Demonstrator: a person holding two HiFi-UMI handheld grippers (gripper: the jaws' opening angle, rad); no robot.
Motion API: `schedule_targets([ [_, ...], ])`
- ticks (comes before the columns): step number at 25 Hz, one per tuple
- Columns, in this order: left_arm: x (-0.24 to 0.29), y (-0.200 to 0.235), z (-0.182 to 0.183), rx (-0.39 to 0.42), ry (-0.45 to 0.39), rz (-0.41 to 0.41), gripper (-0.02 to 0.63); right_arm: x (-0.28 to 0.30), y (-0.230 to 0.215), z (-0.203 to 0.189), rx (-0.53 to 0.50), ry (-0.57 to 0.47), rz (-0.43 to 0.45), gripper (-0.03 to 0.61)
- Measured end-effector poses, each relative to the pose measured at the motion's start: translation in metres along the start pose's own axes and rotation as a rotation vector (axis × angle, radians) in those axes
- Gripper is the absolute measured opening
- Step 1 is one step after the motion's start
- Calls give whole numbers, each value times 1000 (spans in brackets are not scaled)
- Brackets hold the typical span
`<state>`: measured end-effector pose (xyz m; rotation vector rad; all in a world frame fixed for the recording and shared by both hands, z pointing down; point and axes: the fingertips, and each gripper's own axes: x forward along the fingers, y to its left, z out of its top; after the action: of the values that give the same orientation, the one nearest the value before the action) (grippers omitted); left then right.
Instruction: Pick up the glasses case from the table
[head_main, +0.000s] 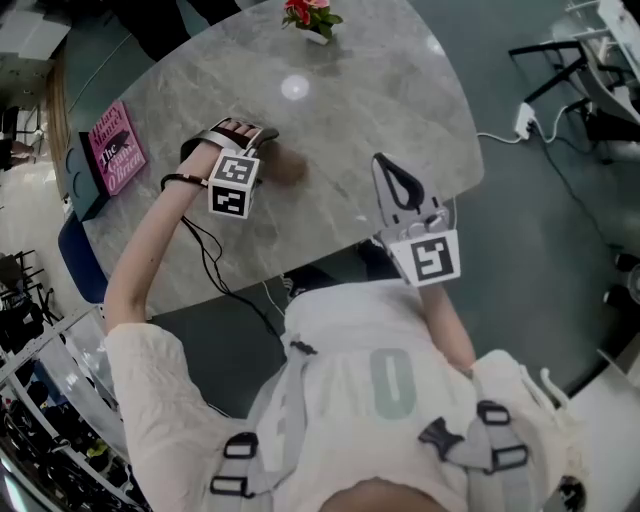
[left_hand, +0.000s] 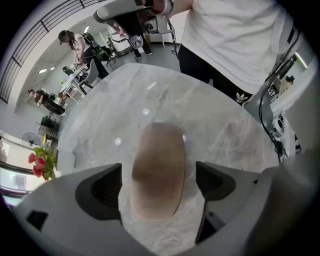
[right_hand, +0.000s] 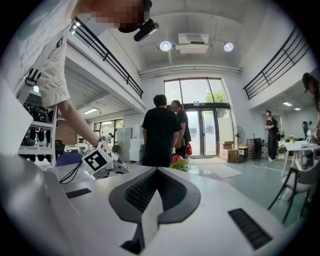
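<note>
As the left gripper (left_hand: 159, 183) hovers low with its jaws spread wide, the brown glasses case (left_hand: 157, 167) lies flat on the grey marble table (head_main: 380, 90) between them. Well apart, the right gripper (right_hand: 156, 173) is pressed closed on nothing, by the near table edge. A small pot of red flowers (head_main: 310, 15) stands at the far edge.

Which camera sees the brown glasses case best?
The left gripper view: the brown oval glasses case lies large between the open fingers. The head view shows only its brown end; the right gripper view shows none of it.
</note>
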<state>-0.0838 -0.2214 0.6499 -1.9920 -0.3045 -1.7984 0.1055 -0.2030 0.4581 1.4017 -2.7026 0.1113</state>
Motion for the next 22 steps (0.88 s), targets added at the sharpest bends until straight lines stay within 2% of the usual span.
schedule_targets([
  [9, 30, -2, 6, 57, -7, -67, 443, 5, -3, -15, 22, 47, 26, 2],
  [16, 37, -7, 5, 73, 19, -172, 442, 9, -2, -29, 24, 77, 51, 2],
  [22, 38, -12, 4, 80, 12, -252, 442, 9, -3, -31, 18, 89, 27, 2],
])
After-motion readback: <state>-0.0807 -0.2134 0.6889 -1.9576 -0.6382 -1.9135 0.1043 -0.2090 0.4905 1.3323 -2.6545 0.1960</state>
